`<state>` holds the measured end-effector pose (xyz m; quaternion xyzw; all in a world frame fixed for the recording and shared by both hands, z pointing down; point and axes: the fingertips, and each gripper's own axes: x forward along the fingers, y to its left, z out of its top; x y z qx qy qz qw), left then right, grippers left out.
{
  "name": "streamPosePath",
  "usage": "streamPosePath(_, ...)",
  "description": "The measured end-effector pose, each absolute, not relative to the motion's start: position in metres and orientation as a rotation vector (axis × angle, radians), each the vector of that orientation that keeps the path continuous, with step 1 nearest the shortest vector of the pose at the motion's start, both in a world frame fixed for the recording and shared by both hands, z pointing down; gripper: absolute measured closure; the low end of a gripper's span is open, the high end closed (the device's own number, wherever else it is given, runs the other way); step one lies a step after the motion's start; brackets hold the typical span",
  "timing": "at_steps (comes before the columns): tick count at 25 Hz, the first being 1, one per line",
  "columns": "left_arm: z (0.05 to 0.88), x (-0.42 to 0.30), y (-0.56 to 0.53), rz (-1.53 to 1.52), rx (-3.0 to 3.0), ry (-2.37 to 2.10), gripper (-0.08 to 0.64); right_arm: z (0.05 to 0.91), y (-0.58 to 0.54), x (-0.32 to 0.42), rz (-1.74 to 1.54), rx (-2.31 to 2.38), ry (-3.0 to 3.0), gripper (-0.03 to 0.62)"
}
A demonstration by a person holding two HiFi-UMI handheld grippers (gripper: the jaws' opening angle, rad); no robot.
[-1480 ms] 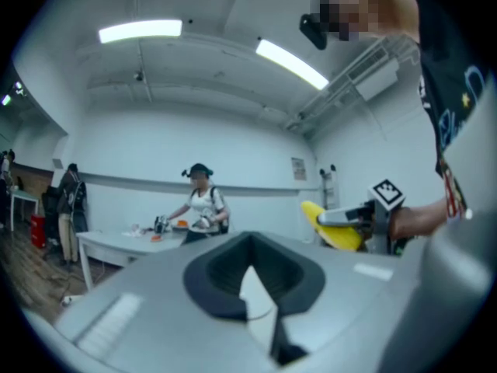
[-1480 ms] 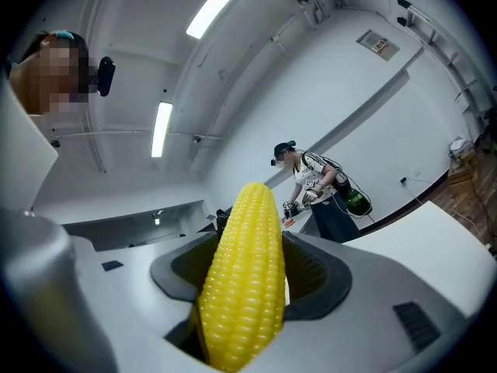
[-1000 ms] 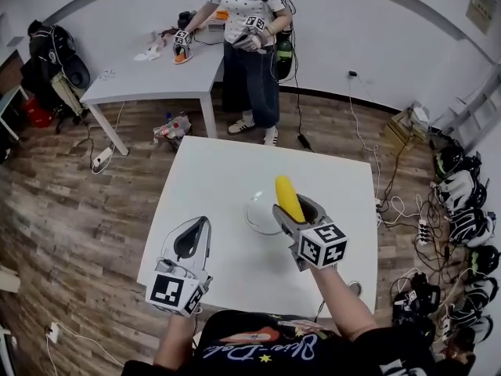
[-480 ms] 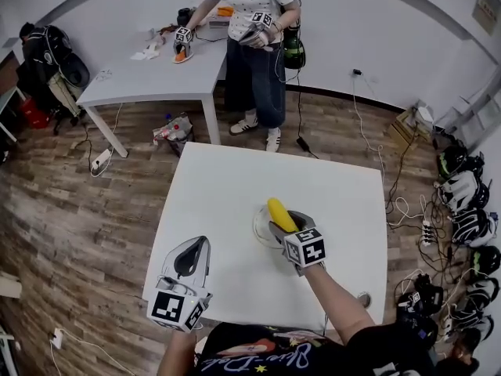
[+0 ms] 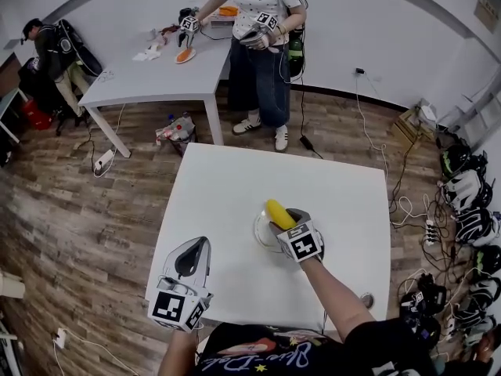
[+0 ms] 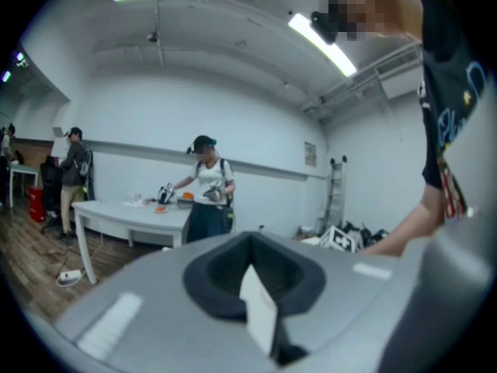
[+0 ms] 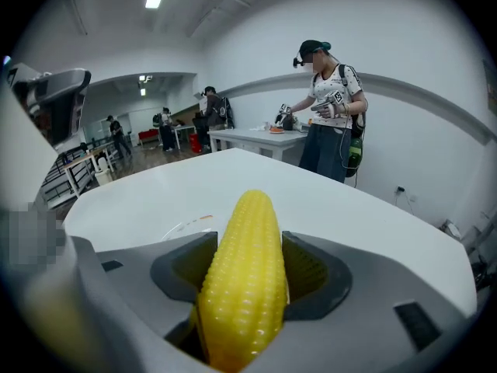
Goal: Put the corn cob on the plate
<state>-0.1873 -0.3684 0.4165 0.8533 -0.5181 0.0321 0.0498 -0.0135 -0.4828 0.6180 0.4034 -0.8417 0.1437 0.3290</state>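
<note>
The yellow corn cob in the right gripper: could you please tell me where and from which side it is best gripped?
Grip the yellow corn cob across its thick lower half, jaws on opposite long sides, coming from its base end, as the right gripper does now. The tapered tip would likely slip; the round body sits snugly between the jaws.

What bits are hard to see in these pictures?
Plate: in the head view the right tongs and the corn cover most of it. The right gripper view shows only a sliver of rim.
Corn's lower end: buried between the tongs in both views.
Whether the corn touches the plate: cannot tell, the tongs block the gap.
Small things on the far table: too small to name.
</note>
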Motion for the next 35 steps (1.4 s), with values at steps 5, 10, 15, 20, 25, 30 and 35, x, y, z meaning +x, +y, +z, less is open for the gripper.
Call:
streamPosePath(5,0.415,-0.187,-0.366,0.093,2.598,-1.589,0.561,0.622,-0.477,-0.017,0.271,0.967,-2.162,0.327)
streamPosePath(10,0.414,-0.189,-0.363,0.092,2.601,-1.597,0.561,0.624,-0.475,-0.020,0.257,0.931,-2.173,0.327)
streamPosePath(15,0.408,-0.188,-0.362,0.082,2.620,-1.594,0.561,0.600,-0.471,-0.012,0.325,1.013,-2.247,0.327)
streamPosePath(20,0.391,-0.181,-0.361,0.063,2.674,-1.587,0.561,0.525,-0.456,0.013,0.291,1.217,-2.418,0.328)
streamPosePath(25,0.383,-0.162,-0.364,0.043,2.723,-1.555,0.561,0.462,-0.423,0.044,0.244,1.390,-2.548,0.482)
streamPosePath(30,0.379,-0.139,-0.360,0.028,2.777,-1.491,0.561,0.438,-0.392,0.066,0.246,1.474,-2.583,0.557)
streamPosePath(35,0.380,-0.121,-0.355,0.020,2.804,-1.431,0.561,0.426,-0.373,0.072,0.239,1.508,-2.605,0.575)
